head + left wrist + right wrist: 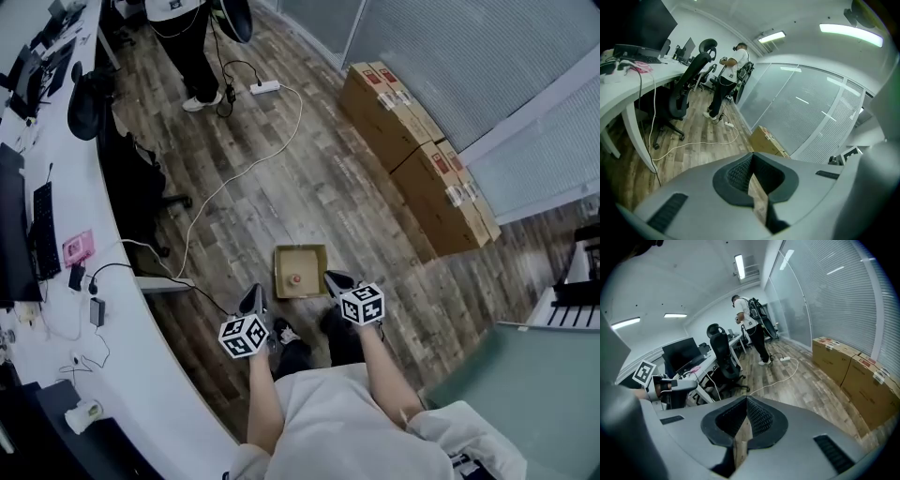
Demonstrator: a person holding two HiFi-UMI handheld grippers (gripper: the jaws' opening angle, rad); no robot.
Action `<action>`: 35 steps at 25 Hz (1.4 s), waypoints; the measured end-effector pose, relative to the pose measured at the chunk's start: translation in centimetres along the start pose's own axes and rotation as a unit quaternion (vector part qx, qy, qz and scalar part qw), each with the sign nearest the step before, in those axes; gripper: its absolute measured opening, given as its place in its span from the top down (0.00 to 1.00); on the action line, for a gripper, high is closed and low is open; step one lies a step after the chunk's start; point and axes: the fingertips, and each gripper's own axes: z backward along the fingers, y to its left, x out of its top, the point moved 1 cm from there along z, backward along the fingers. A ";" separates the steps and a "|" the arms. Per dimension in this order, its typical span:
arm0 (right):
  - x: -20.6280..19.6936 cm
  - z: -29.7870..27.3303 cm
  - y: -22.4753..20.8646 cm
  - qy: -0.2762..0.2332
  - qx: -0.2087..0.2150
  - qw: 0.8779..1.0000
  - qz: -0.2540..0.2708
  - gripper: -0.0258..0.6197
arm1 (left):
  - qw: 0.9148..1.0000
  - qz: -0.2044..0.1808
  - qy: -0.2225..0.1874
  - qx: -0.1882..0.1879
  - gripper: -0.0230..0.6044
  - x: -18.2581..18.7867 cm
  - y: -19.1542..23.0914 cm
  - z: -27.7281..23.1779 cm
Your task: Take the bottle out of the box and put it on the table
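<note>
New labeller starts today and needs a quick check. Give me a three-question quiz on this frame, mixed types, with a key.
1. True or false: the bottle is already out of the open box.
2. Multiple choice: what does the right claw hold? A) the bottle B) a cable C) nothing
3. Fill in: the open box sits on the wooden ___, just ahead of both claws.

Key:
1. False. The bottle is upright inside the box.
2. C. Its jaws are together with nothing between them.
3. floor
</note>
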 end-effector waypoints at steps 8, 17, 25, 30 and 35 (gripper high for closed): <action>-3.8 -6.0 -4.0 0.062 0.032 0.997 0.032 0.90 | 0.999 0.011 0.032 0.022 0.94 -4.6 2.9 -3.6; -13.0 -15.4 -8.9 0.124 0.045 0.990 0.042 0.90 | 0.995 0.009 0.094 0.036 0.94 -14.5 9.9 -9.9; -24.4 -23.4 -12.6 0.211 0.014 0.971 0.115 0.90 | 0.989 0.006 0.137 0.053 0.94 -22.6 17.7 -15.5; -29.1 -27.2 -13.8 0.229 0.010 0.963 0.142 0.90 | 0.986 -0.037 0.160 0.037 0.94 -27.2 20.2 -18.7; -32.9 -31.2 -16.2 0.232 0.013 0.959 0.164 0.90 | 0.981 -0.074 0.178 -0.005 0.94 -31.4 21.1 -21.5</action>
